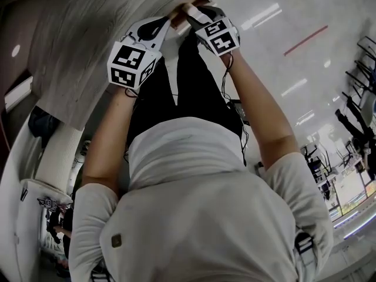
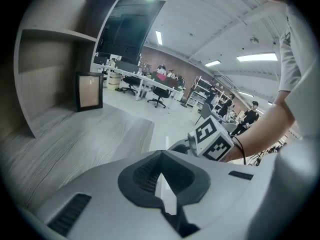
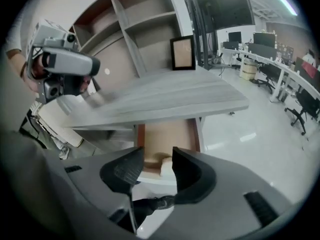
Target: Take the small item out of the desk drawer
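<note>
In the right gripper view the desk drawer [image 3: 167, 136] stands pulled out under the grey wooden desktop [image 3: 165, 96]. A small whitish item [image 3: 165, 169] lies at the drawer's front edge. My right gripper [image 3: 157, 159] hovers over that edge, open, and the item shows in the gap beyond its pads without touching them. My left gripper [image 2: 161, 156] is held above the desktop [image 2: 75, 139] with its tips together and nothing between them. In the head view both marker cubes, left [image 1: 130, 63] and right [image 1: 218, 35], are stretched forward to the desk's edge.
A dark picture frame [image 3: 182, 54] stands at the back of the desk, with open shelves [image 3: 135, 19] behind it. A large monitor [image 2: 127, 29] stands beyond the desk. Office chairs and tables [image 2: 150, 86] fill the room farther off. White floor lies right of the desk.
</note>
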Demonstrator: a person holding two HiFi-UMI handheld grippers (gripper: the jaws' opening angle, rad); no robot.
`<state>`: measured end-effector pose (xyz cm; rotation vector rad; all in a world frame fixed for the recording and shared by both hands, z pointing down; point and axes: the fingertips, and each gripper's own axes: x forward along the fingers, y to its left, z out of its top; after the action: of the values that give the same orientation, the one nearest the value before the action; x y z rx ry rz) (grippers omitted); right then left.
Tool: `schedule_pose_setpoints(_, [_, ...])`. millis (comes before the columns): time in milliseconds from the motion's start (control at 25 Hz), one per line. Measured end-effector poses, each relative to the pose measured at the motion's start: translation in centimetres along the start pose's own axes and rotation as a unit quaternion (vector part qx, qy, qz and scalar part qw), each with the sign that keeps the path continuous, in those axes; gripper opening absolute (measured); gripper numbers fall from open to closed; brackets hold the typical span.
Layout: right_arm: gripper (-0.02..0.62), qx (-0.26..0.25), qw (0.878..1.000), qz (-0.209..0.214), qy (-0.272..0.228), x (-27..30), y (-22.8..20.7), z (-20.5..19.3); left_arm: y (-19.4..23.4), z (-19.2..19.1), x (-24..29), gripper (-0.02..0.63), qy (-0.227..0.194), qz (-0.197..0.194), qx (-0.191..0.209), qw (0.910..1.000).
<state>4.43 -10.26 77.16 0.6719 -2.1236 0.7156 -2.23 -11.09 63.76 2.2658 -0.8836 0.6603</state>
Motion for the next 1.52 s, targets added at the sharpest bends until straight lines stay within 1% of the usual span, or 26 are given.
schedule_pose_setpoints(160, [0.196, -0.005, 0.999, -0.01, 0.041, 3.1, -0.5, -2.5, -0.1, -1.0, 0.7, 0.015, 0.01, -0.002, -0.005, 0.9999])
schedule_pose_setpoints(400, [0.207, -0.018, 0.996, -0.026, 0.089, 6.7, -1.8, -4.5, 0.5, -1.9, 1.7, 0.015, 0.022, 0.005, -0.009, 0.9997])
schedule_pose_setpoints(520, [0.21, -0.021, 0.994, -0.035, 0.104, 7.5, -2.4, -5.3, 0.5, -2.1, 1.9, 0.015, 0.024, 0.003, -0.012, 0.9996])
schedule_pose_setpoints(720, [0.209, -0.023, 0.992, -0.026, 0.12, 8.8, -2.2, -5.9, 0.8, -2.7, 2.2, 0.015, 0.028, 0.005, -0.013, 0.9995])
schedule_pose_setpoints(880, [0.209, -0.027, 0.989, -0.036, 0.142, 9.8, -2.1, -6.8, 1.0, -3.1, 1.9, 0.015, 0.028, 0.006, -0.016, 0.9995])
schedule_pose_setpoints(1000, [0.193, -0.027, 0.986, -0.043, 0.156, 10.0, -2.5, -7.5, 0.7, -3.2, 2.0, 0.015, 0.03, 0.005, -0.015, 0.9994])
schedule_pose_setpoints(1280, [0.166, -0.045, 0.984, -0.047, 0.165, 10.2, -2.6, -7.8, 0.8, -3.6, 1.9, 0.015, 0.031, 0.006, -0.019, 0.9993])
schedule_pose_setpoints(1520, [0.16, -0.044, 0.987, -0.048, 0.146, 9.0, -2.4, -6.7, 0.4, -3.0, 1.6, 0.015, 0.026, 0.007, -0.014, 0.9995])
